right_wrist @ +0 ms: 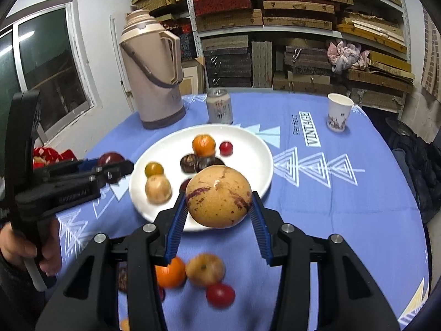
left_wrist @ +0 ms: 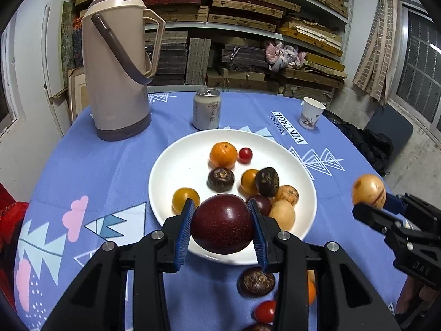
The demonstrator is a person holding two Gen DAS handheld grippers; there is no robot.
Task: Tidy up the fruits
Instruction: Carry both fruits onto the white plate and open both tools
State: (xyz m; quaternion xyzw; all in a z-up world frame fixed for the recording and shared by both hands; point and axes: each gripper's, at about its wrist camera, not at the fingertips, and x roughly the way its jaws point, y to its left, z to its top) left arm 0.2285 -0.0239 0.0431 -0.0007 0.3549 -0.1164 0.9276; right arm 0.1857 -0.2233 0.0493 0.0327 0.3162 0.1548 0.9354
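Observation:
My left gripper (left_wrist: 222, 220) is shut on a dark red plum (left_wrist: 222, 224) held over the near rim of the white plate (left_wrist: 176, 162). My right gripper (right_wrist: 219, 204) is shut on a tan speckled round fruit (right_wrist: 219, 196) above the plate's near edge (right_wrist: 143, 207). The plate holds several fruits: an orange (left_wrist: 223, 155), a cherry tomato (left_wrist: 245, 155), dark chestnut-like fruits (left_wrist: 220, 179), a yellow tomato (left_wrist: 185, 199). Loose fruits lie on the blue cloth near me: an orange (right_wrist: 171, 273), a tan fruit (right_wrist: 205, 269), a red tomato (right_wrist: 220, 294).
A beige thermos (left_wrist: 115, 63) stands at the back left, a white can (left_wrist: 207, 109) behind the plate, a paper cup (left_wrist: 311, 112) at the back right. The round table has a blue patterned cloth (left_wrist: 96, 165). Shelves of boxes stand behind.

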